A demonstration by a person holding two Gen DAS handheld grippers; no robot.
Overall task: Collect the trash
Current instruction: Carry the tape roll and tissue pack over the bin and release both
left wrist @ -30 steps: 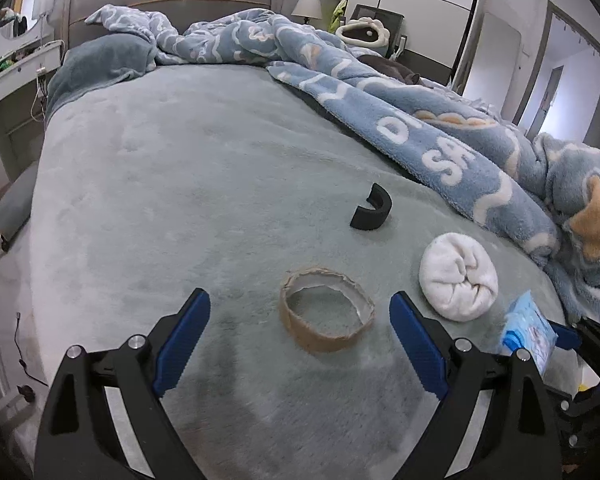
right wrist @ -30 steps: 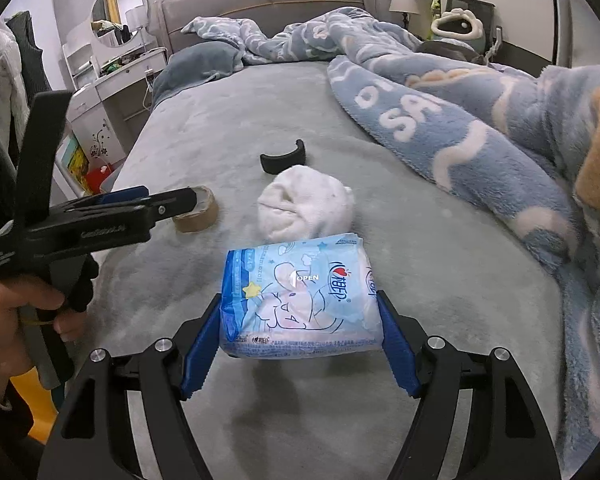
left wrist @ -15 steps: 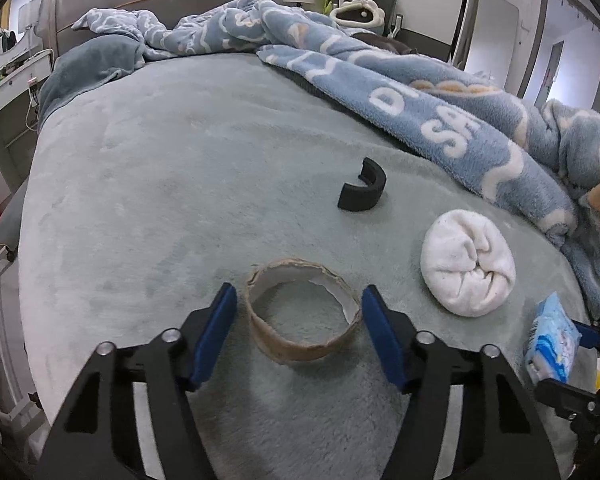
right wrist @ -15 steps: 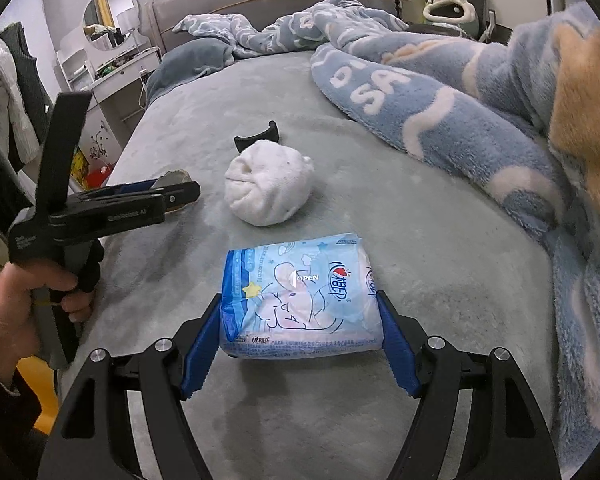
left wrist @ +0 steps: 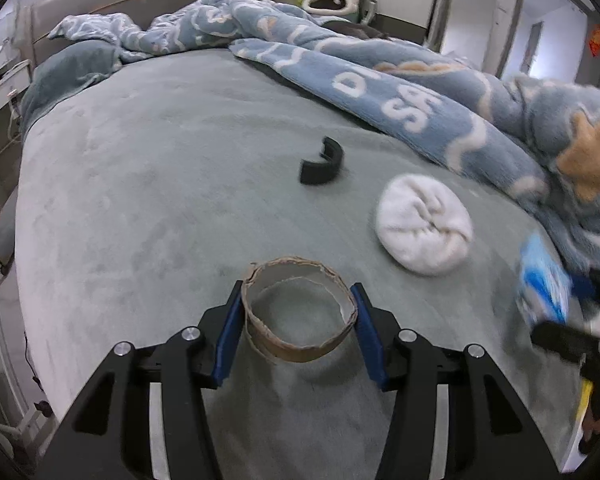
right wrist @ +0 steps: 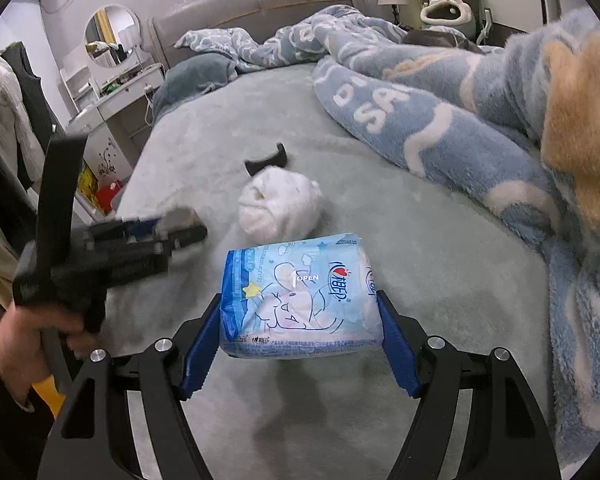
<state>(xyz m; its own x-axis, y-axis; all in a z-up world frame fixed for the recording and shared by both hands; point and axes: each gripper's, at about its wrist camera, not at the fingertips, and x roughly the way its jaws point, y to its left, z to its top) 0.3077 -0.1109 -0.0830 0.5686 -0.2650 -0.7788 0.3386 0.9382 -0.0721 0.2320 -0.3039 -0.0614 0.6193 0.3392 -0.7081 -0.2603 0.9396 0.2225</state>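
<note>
While the left hand-held gripper [left wrist: 298, 322] has just closed onto the cardboard ring [left wrist: 300, 314], the right [right wrist: 300, 334] clamps a tissue pack [right wrist: 300, 298] (blue).

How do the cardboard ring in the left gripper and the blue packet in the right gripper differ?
The cardboard ring is brown, hollow and ragged-edged; the blue packet is a full, printed soft pack. The ring is round with the grey bedcover showing through its middle; the packet is flat and rectangular. Both sit between blue pads: the left gripper, whose jaws have just been closing, presses the ring, and the right gripper clamps the packet.

Blue tissue pack [right wrist: 300, 296] between fingers [right wrist: 198, 348]
</note>
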